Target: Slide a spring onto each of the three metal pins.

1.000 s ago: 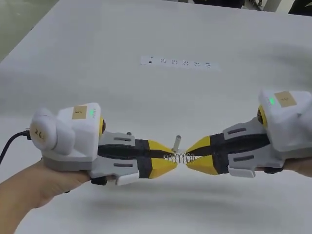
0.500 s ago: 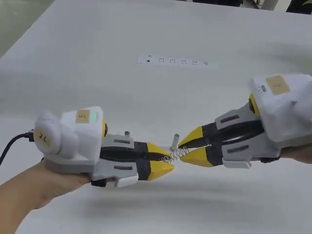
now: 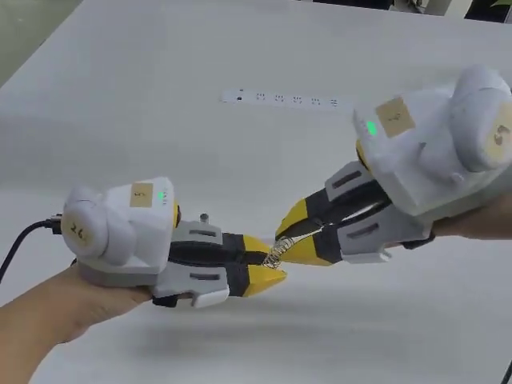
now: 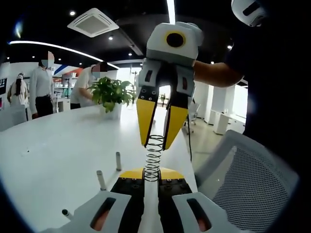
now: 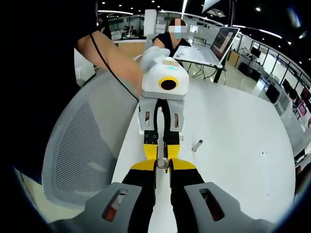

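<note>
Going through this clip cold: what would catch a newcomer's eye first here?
Two tools meet tip to tip in the middle of the head view, the left hand-held gripper lying level and the right hand-held gripper angled down from the upper right. Between their yellow tips they pinch one small spring, each at one end. Beside them, bare pins stand on the white table.

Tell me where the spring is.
The spring sits low and central in the head view, gripped at one end by the left claw and at the other by the right claw.
</note>
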